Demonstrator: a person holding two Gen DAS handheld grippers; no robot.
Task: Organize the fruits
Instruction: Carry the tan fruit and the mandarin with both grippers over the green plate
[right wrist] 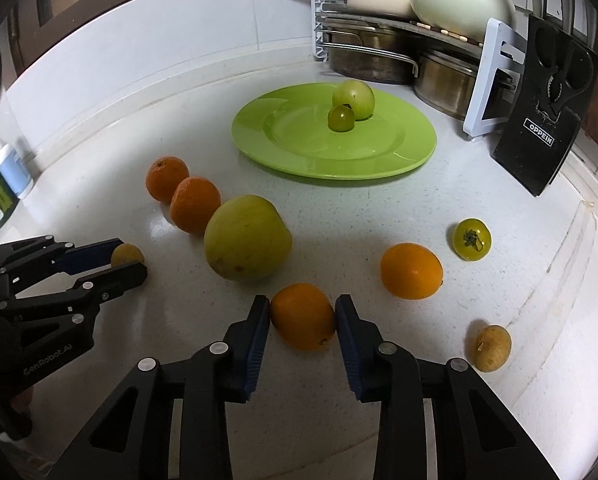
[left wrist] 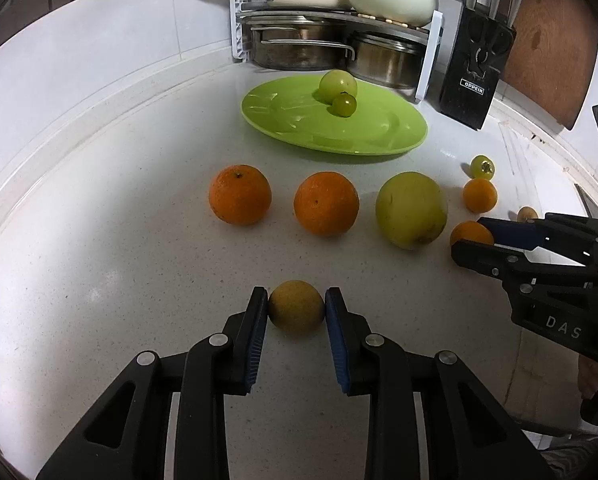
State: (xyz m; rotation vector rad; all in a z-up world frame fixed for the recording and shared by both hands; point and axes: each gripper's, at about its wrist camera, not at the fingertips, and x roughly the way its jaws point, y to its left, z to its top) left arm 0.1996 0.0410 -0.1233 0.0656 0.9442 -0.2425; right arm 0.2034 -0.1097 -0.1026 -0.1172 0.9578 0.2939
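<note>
- The left tongs (left wrist: 296, 307) grasp a small yellow-brown fruit (left wrist: 295, 307) resting on the bench (left wrist: 99, 280).
- The right tongs (right wrist: 303, 316) grasp a small orange (right wrist: 303, 316), also on the bench.
- Just beyond the tongs lie two oranges (left wrist: 240, 194) and a yellow-green apple (left wrist: 411, 210).
- Farthest ahead, the green plate (left wrist: 379, 136) carries two green tomatoes (left wrist: 337, 85).
</note>
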